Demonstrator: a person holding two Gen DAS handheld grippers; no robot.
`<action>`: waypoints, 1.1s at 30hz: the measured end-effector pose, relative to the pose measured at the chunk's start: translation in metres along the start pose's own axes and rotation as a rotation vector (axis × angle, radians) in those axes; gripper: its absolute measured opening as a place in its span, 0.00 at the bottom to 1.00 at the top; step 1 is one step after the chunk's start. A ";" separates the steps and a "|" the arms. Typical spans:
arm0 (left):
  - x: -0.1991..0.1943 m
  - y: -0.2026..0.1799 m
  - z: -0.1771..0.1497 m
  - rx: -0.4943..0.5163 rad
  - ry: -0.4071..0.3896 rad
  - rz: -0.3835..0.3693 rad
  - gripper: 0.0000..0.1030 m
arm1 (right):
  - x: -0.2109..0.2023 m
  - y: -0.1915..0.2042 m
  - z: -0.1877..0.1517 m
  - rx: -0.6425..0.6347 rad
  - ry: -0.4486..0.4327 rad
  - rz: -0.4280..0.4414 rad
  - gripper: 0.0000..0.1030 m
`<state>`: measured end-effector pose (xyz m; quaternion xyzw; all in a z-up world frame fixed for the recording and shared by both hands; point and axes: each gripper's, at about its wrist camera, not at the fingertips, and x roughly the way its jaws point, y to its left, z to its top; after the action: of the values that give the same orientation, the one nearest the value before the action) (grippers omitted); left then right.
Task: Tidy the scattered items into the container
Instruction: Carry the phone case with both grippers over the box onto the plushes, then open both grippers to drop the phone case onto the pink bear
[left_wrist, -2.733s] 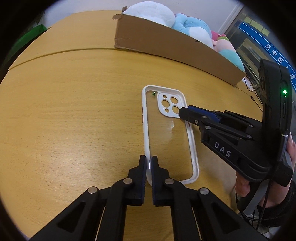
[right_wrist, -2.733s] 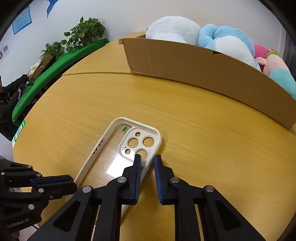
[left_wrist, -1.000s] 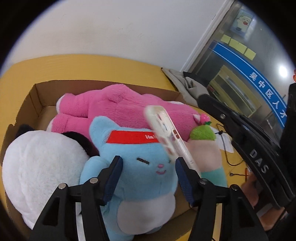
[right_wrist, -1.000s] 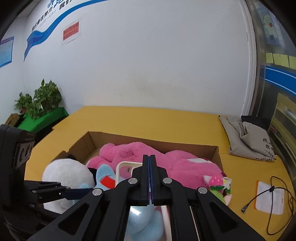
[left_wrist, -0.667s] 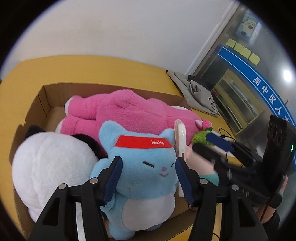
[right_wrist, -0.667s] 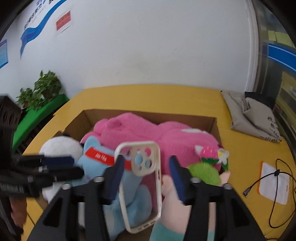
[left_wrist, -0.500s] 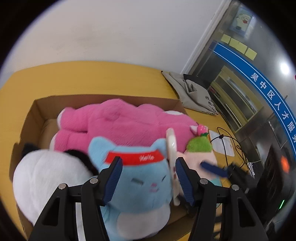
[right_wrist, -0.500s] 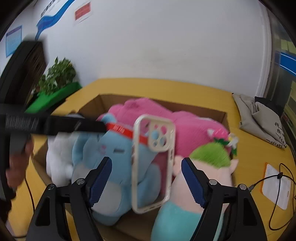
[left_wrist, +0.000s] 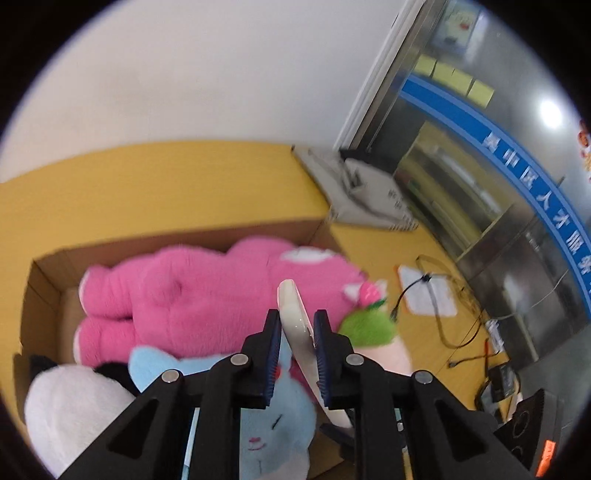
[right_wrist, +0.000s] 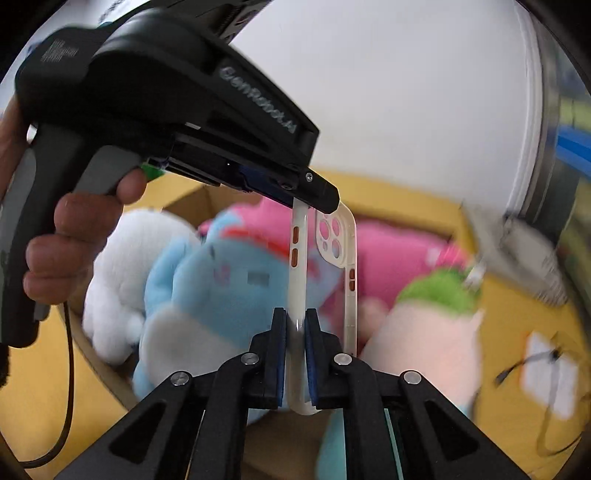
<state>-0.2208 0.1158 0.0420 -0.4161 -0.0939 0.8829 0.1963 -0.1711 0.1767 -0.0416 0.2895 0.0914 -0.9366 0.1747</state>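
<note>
We find the phone case (right_wrist: 321, 280) above the box (left_wrist: 44, 280) of plush toys (left_wrist: 207, 291), between the left gripper (right_wrist: 325, 201) and right gripper (right_wrist: 295, 325), on the table (left_wrist: 147, 184).

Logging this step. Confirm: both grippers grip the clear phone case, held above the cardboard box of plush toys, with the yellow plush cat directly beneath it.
One detail is wrong: the plush cat under the phone case is blue, as the right wrist view shows. Left gripper and right gripper do both grip the case over the cardboard box.
</note>
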 end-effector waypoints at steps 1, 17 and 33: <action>-0.012 0.001 0.007 0.008 -0.034 0.003 0.17 | -0.004 0.000 0.007 -0.017 -0.026 -0.007 0.09; 0.023 0.130 -0.017 -0.230 0.089 0.127 0.30 | 0.038 -0.004 0.048 -0.230 -0.045 -0.003 0.90; -0.136 0.026 -0.122 -0.061 -0.212 0.304 0.78 | -0.077 0.005 0.004 0.143 -0.048 -0.064 1.00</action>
<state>-0.0552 0.0352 0.0511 -0.3359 -0.0768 0.9380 0.0370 -0.1119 0.1924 0.0058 0.2756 0.0295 -0.9526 0.1258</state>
